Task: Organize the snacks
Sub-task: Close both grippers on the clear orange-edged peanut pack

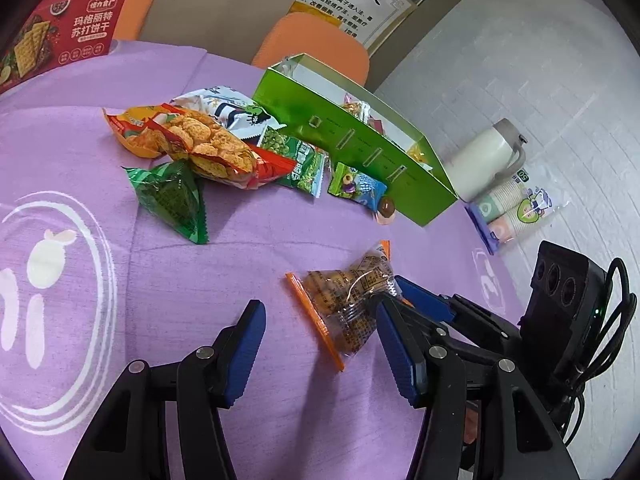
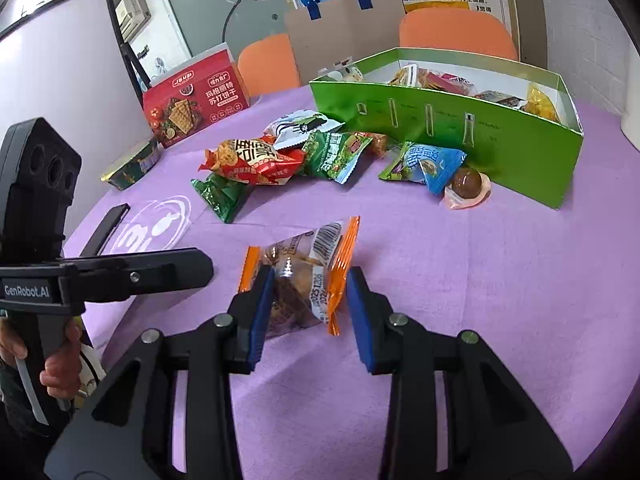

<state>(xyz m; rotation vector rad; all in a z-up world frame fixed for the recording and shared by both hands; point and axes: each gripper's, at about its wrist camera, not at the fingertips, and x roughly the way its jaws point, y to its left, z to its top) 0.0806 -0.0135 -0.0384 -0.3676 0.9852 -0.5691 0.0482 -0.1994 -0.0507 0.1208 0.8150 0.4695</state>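
- A round table under a purple cloth [image 2: 480, 280] is seen, with orange chairs and a poster in Chinese behind.
- The orange-edged snack packet [image 2: 304, 280] is found lying on the cloth between the fingers of the right gripper [image 2: 306, 312]; jaws are apart, not yet clamped, left pad touching.
- The packet's long axis is judged to run roughly across the jaws.
- The left gripper [image 1: 320, 344] is held open just beside, empty.
- The green box [image 2: 440, 128] lies ahead, well apart.
- "GenRobot.AI" is read on the left handle; date digits on the packet.
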